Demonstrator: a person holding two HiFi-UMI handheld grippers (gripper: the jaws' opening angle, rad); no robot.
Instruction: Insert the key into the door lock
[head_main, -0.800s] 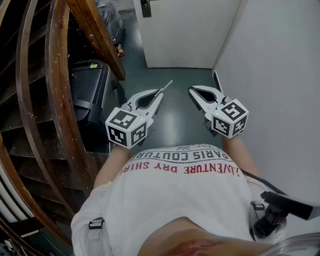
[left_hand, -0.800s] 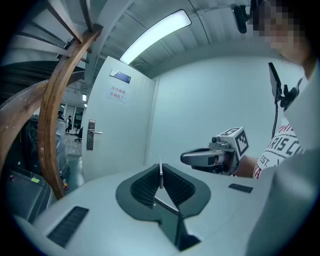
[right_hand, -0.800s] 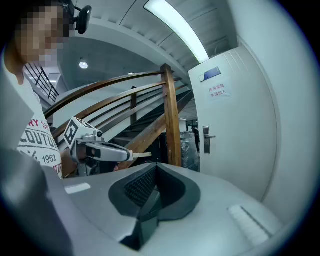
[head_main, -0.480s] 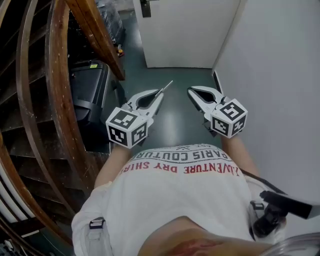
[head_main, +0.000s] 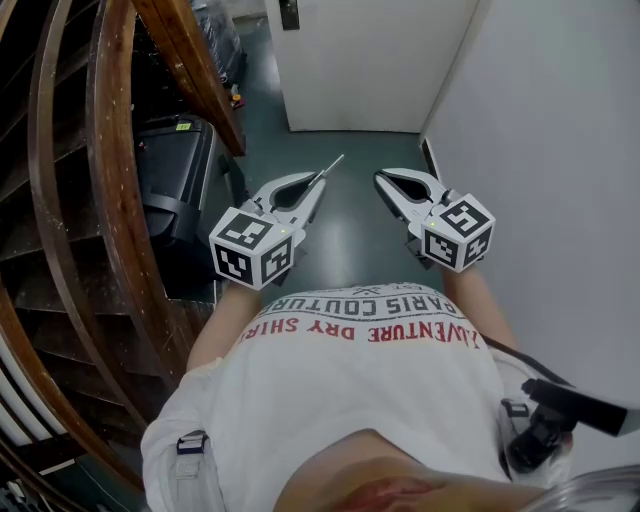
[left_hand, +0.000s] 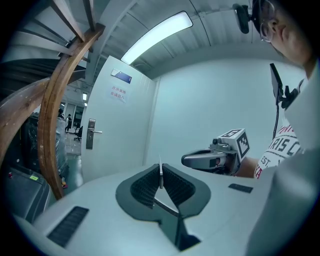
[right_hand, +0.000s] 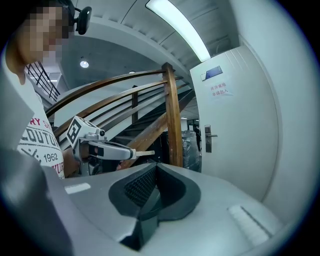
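White door (head_main: 370, 60) ahead; key (head_main: 331, 169) points straight toward it.

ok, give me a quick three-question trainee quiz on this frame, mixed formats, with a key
1. Fill in: the right tool has its jaws ___, with nothing between them.
2. Multiple choice: which tool grips the key? A) left tool B) right tool C) neither
3. True or false: the key is held apart from the door lock and is not yet inserted.

Key: 1 shut; 2 A; 3 true.
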